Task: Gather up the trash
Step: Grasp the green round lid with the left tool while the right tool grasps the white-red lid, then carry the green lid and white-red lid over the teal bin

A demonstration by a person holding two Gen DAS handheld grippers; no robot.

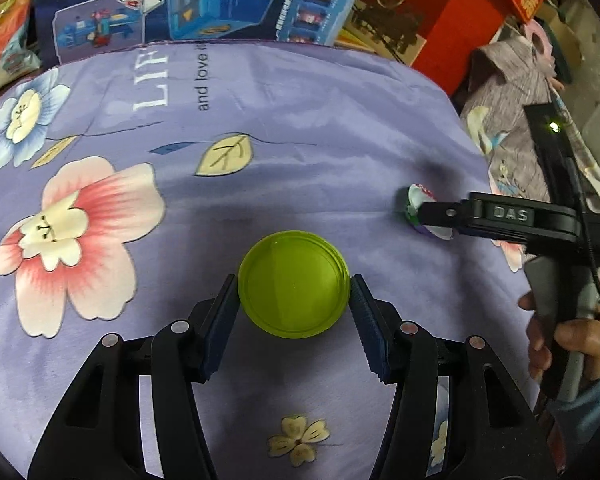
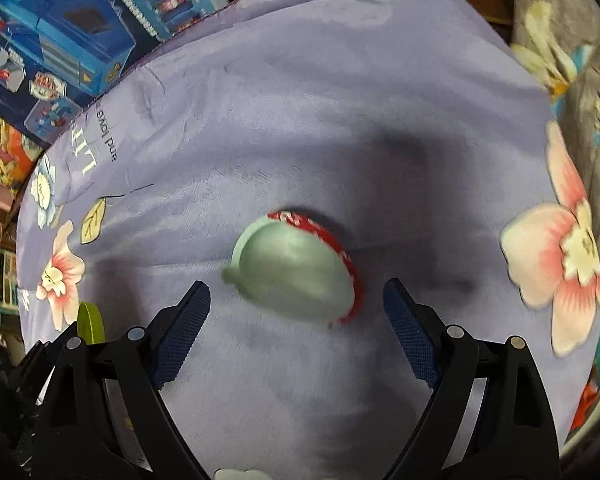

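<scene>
Glossy green round lid (image 1: 293,283) — ribbed pads (image 1: 366,312) gripping.

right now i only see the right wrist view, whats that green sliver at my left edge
observer: A round green lid, clamped edge to edge by the left tool.
operator: is my tool down at the cup yet
observer: In the left wrist view the right tool has its tips at the crushed cup, low over the purple cloth.
operator: whats holding it
observer: A hand in a blue sleeve grips its handle.
</scene>
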